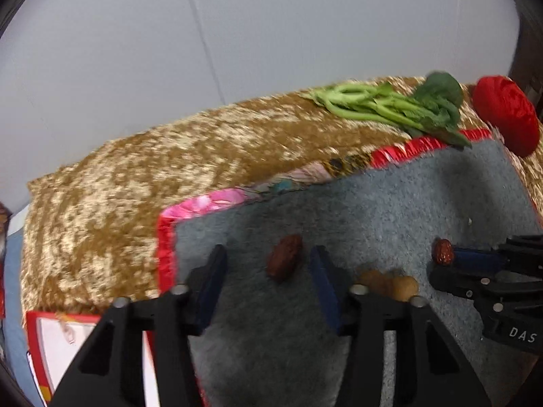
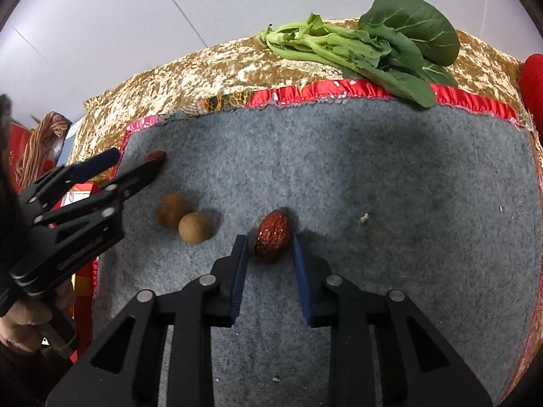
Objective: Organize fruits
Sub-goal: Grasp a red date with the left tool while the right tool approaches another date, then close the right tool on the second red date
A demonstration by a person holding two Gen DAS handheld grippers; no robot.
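Note:
Two red dates and two brown longans lie on a grey felt mat (image 1: 390,210) (image 2: 390,169). In the left wrist view my left gripper (image 1: 268,257) is open, its tips on either side of one date (image 1: 284,257). That date shows behind the left gripper's tip in the right wrist view (image 2: 156,156). My right gripper (image 2: 269,240) is open with the other date (image 2: 272,235) between its tips; it is not clamped. In the left wrist view this date (image 1: 443,251) sits at the right gripper's tip. The longans (image 2: 185,220) (image 1: 390,283) lie between the grippers.
A bunch of green leafy vegetable (image 1: 400,105) (image 2: 366,47) lies at the mat's far edge on a gold cloth (image 1: 135,176). A red round cushion (image 1: 505,112) sits at far right. A red-edged white box (image 1: 51,339) lies at lower left.

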